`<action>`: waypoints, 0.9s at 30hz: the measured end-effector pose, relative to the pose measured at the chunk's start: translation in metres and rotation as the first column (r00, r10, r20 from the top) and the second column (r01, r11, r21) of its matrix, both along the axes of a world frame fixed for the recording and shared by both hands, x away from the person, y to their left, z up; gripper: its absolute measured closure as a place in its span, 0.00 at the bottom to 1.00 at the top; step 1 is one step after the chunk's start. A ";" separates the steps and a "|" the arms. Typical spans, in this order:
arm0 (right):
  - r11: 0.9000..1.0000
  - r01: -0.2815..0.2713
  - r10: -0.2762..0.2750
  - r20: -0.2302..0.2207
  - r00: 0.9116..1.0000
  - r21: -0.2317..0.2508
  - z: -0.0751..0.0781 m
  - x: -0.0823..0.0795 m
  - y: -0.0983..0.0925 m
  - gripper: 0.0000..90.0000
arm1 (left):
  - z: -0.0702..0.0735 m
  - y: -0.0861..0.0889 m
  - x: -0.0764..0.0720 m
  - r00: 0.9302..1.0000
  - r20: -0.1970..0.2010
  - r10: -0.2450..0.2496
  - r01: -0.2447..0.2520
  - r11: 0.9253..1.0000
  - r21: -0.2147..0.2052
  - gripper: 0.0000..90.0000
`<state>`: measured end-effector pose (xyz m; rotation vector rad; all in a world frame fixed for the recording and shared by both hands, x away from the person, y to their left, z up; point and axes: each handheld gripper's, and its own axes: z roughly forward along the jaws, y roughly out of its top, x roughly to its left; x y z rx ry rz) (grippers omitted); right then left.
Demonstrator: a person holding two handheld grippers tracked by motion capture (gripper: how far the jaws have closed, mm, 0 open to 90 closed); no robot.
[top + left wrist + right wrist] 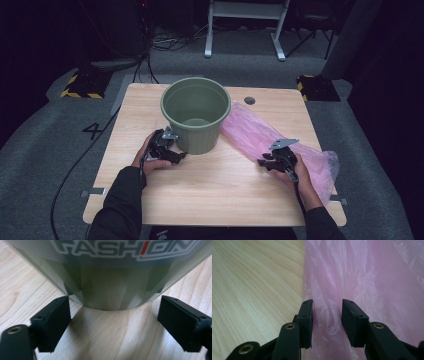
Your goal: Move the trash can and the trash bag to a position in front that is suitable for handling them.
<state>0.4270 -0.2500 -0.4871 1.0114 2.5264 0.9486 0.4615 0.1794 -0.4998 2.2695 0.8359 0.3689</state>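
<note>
A green plastic bucket (pixel 196 117) stands upright at the back middle of the wooden table (pixel 220 190). My left gripper (pixel 179 156) lies at its lower left side. In the left gripper view the bucket (pixel 107 285) fills the top, and my left gripper (pixel 113 322) stands open, its jaws wide on either side of the bucket's base without touching it. A crumpled pink plastic bag (pixel 250 132) lies flat to the right of the bucket. My right gripper (pixel 265 161) sits at its near edge. In the right gripper view my right gripper (pixel 327 322) has narrow jaws with a fold of the bag (pixel 372 277) between them, a gap still showing.
A small dark round hole (pixel 249 100) sits in the table behind the bag. Cables run over the grey floor at the left. A yellow-and-black striped base (pixel 82 86) and white frame legs (pixel 277 45) stand beyond the table. Bare wood (pixel 249 290) lies left of the bag.
</note>
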 end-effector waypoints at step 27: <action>0.999 0.048 -0.046 0.149 0.988 -0.009 0.025 -0.007 0.010 0.23 | -0.004 -0.009 -0.049 0.994 -0.006 -0.113 0.113 0.992 -0.048 0.15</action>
